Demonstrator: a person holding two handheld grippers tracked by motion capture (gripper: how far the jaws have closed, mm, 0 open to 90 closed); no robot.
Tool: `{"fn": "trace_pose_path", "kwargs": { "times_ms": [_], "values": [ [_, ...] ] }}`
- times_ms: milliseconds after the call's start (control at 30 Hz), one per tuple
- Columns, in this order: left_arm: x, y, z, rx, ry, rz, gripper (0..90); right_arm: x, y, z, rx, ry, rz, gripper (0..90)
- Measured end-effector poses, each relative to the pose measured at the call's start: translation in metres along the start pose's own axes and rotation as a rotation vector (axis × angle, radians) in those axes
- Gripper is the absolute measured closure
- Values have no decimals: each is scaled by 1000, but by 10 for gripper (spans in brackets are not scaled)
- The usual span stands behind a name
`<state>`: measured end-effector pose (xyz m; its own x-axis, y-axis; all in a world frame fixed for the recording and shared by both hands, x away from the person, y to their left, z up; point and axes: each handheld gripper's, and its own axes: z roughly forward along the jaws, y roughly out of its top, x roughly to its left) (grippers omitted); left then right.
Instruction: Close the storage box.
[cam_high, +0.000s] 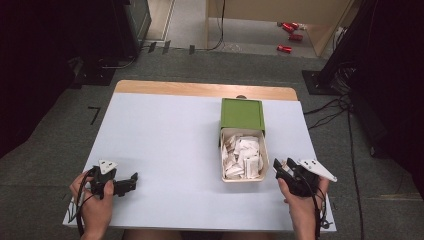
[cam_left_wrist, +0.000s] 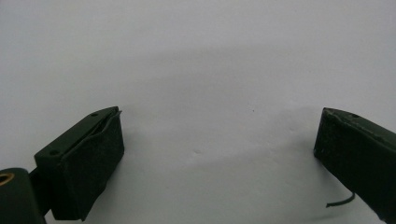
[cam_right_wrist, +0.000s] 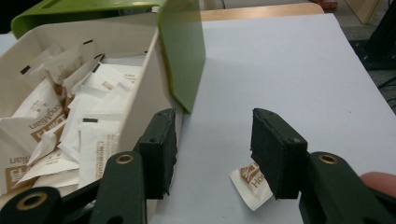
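Fingers wide on the right gripper, jaws parted with nothing between the pads, though a single sachet lay flat on the table just behind the right-hand pad, half hidden by it. Right beside the other jaw stood the cream box, its near corner almost at the pad, stuffed with white-and-brown sachets lying every which way. The box's green sleeve sat pushed back toward the far side, so the cream tray stuck out toward the person. In the high view the right gripper rested at the near right of the white table, just right of the box, gripped by the person's right hand. Over on the near left, well apart from the box, the left gripper lay low on the tabletop in the left hand. Its own view showed the jaws spread wide too, released, with bare white table between the pads.
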<state>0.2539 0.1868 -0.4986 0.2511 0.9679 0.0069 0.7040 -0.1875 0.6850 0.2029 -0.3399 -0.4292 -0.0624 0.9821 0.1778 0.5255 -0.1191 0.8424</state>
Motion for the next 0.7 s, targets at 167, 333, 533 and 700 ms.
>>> {"fn": "trace_pose_path", "kwargs": {
  "times_ms": [167, 333, 533, 700],
  "values": [
    [0, 0, 0, 0, 0, 0, 17, 6, 1, -3, -5, 18, -11, 517],
    [0, 0, 0, -1, 0, 0, 17, 13, 3, -6, -13, 27, -23, 533],
    [0, 0, 0, 0, 0, 0, 17, 16, 6, -12, -31, 33, -20, 539],
    [0, 0, 0, 0, 0, 0, 17, 20, 7, -14, -36, 45, -25, 545]
  ]
}}
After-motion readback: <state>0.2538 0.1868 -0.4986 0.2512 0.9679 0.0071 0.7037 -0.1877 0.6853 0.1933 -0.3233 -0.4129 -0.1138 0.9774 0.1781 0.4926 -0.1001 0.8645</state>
